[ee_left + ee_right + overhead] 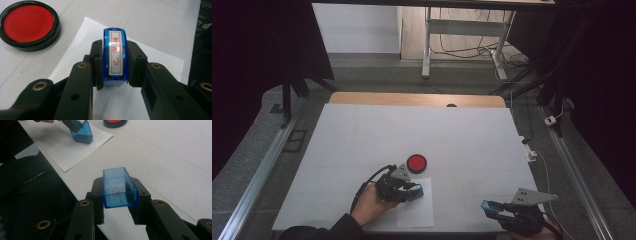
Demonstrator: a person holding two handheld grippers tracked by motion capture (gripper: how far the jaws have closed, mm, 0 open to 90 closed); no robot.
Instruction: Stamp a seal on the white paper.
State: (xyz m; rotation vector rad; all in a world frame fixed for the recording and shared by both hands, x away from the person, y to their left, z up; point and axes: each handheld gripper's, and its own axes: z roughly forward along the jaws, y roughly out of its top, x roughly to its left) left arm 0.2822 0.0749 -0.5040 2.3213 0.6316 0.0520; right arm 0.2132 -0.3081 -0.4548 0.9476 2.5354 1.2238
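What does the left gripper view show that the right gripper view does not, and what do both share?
Left gripper view alone: the red characters on the label of the blue stamp clamped in the left gripper, and the full round red ink pad.
Right gripper view alone: the empty blue cap clamped in the right gripper, and a dark sleeve.
Both: stamp, ink pad, white paper and table.

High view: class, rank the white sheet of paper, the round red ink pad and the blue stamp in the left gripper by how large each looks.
1. White sheet of paper, clearly largest.
2. Round red ink pad.
3. Blue stamp clamped in the left gripper; partly hidden by the jaws, so its rank below the pad is uncertain.
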